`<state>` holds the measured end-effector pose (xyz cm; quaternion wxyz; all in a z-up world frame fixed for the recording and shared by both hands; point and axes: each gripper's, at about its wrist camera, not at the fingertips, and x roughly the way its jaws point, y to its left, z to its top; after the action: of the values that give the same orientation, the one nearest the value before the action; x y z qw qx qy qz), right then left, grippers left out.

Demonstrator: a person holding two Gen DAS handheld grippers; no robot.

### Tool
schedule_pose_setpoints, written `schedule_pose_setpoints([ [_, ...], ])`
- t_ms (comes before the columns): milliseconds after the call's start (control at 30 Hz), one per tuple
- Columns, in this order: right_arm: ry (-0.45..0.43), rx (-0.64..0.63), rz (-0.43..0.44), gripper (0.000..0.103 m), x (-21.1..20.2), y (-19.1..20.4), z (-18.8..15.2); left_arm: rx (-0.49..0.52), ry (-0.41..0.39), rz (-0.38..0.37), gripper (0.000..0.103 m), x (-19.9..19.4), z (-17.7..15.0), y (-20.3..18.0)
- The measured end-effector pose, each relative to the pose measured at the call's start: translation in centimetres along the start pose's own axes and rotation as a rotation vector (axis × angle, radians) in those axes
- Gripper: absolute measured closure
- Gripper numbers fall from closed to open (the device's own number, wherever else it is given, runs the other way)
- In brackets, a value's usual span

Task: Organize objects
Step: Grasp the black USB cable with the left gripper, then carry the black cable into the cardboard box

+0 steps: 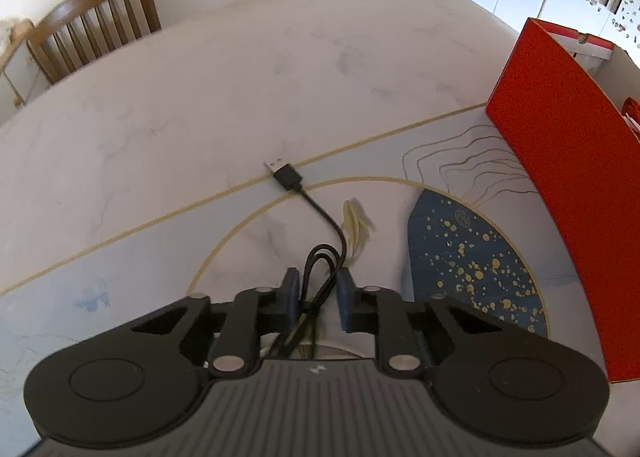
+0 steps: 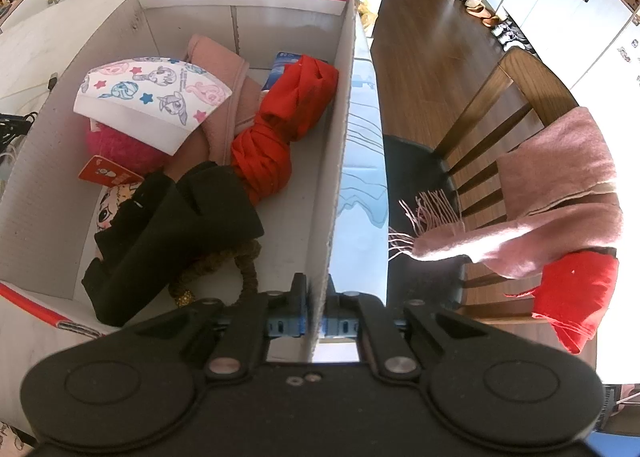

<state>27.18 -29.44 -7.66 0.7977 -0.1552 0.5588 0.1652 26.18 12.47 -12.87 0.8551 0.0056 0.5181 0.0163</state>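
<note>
**A:** What is the left gripper (image 1: 318,289) doing?

**B:** It is pointing steeply down at the worktop (image 1: 200,105), and its jaws are standing narrow, with a doubled loop of the black USB cable (image 1: 320,225) sitting between the blue pads (image 1: 290,289). Whether the pads are actually pressing on the cord, I cannot tell for sure, but they are lying just beside it on both sides.

**A:** And the rest of the cable?

**B:** It is trailing away from the jaws across the patterned mat (image 1: 472,257), with the plug (image 1: 283,173) lying flat at the mat's gold-edged border, on the marble.

**A:** Where is the box?

**B:** The red box (image 1: 568,185) is standing on the same mat, off to the right of the cable and well apart from it.

**A:** What is the right gripper (image 2: 318,299) doing?

**B:** Its jaws are pinching the box's side wall (image 2: 340,145), one pad inside, one outside, closed tight on the cardboard.

**A:** What is lying inside?

**B:** A red knotted cloth (image 2: 288,117), a black garment (image 2: 176,233), a folded pink fabric (image 2: 224,69), a paper piece with cartoon ponies (image 2: 156,93), a pink fluffy ball (image 2: 120,145) and a braided cord (image 2: 224,261).

**A:** Anything outside the box?

**B:** A wooden chair (image 2: 500,105) is standing past the worktop's edge, with a pink fringed scarf (image 2: 540,209) and a red cloth (image 2: 572,297) hanging over it.
</note>
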Motion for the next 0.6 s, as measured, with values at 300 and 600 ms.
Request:
schedule_pose_setpoints([
  [300,-0.012,0.002,0.011,0.099,-0.1,-0.1,-0.1,-0.026,-0.045,-0.004,0.096,-2.3,0.7,0.1],
  [600,-0.029,-0.005,0.027,0.099,-0.3,-0.2,-0.2,-0.075,-0.115,-0.013,0.096,-5.8,0.6,-1.1],
])
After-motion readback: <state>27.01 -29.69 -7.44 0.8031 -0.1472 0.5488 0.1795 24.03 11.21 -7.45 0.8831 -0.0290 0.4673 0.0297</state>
